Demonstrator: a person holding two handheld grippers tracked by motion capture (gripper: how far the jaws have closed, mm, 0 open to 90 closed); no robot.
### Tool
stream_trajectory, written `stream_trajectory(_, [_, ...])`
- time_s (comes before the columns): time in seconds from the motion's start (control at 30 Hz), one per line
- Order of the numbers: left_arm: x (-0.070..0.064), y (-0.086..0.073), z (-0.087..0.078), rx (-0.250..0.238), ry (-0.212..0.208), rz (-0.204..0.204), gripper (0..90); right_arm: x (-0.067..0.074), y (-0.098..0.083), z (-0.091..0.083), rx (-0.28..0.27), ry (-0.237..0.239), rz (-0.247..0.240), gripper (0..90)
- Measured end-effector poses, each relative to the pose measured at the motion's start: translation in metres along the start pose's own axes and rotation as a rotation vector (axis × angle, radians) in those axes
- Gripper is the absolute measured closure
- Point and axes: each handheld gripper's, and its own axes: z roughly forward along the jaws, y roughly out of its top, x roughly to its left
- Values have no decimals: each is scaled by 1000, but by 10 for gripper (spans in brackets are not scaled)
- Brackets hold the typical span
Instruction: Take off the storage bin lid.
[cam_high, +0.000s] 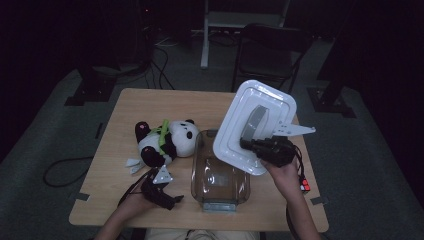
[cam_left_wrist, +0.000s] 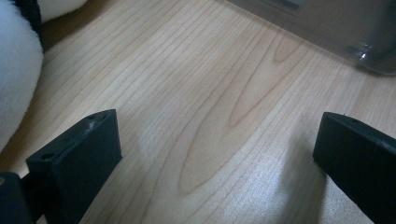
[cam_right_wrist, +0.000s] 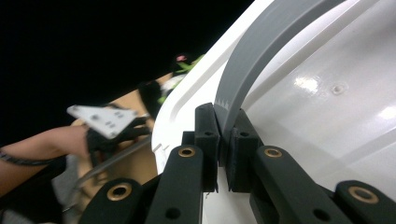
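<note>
My right gripper (cam_high: 250, 144) is shut on the grey handle (cam_high: 255, 125) of a white lid (cam_high: 235, 131), which I hold up tilted above the right side of a clear plastic box (cam_high: 220, 185). In the right gripper view my right gripper (cam_right_wrist: 223, 140) pinches the grey handle (cam_right_wrist: 252, 56), with the white lid (cam_right_wrist: 327, 102) behind it. My left gripper (cam_high: 162, 176) rests low on the table, open, between a plush panda (cam_high: 167, 140) and the box. In the left gripper view my left gripper (cam_left_wrist: 217, 154) has bare wood between its fingers (cam_left_wrist: 74, 163).
The wooden table (cam_high: 150, 107) stands on grey floor. A dark chair (cam_high: 270, 55) stands behind the table's far edge. Cables (cam_high: 65, 167) lie on the floor at the left. The panda's white fur (cam_left_wrist: 14, 79) and the box's edge (cam_left_wrist: 345, 32) border the left gripper view.
</note>
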Motion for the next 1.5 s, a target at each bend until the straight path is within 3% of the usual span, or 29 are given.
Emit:
stream_trajectory(0.53, [0, 0, 0, -1, 1, -1, 15, -61, 12, 0, -89, -196, 52, 850])
stream_trajectory(0.87, [0, 0, 0, 0, 0, 0, 15, -103, 8, 7, -85, -333, 142, 850])
stream_trajectory(1.17, [0, 0, 0, 0, 0, 0, 15, -118, -17, 26, -86, -381, 243, 850])
stream_trajectory(1.27, [0, 0, 0, 0, 0, 0, 15, -120, -25, 37, -52, -387, 253, 850])
stream_trajectory(1.5, [0, 0, 0, 0, 0, 0, 15, -121, -43, 60, -62, -381, 277, 849])
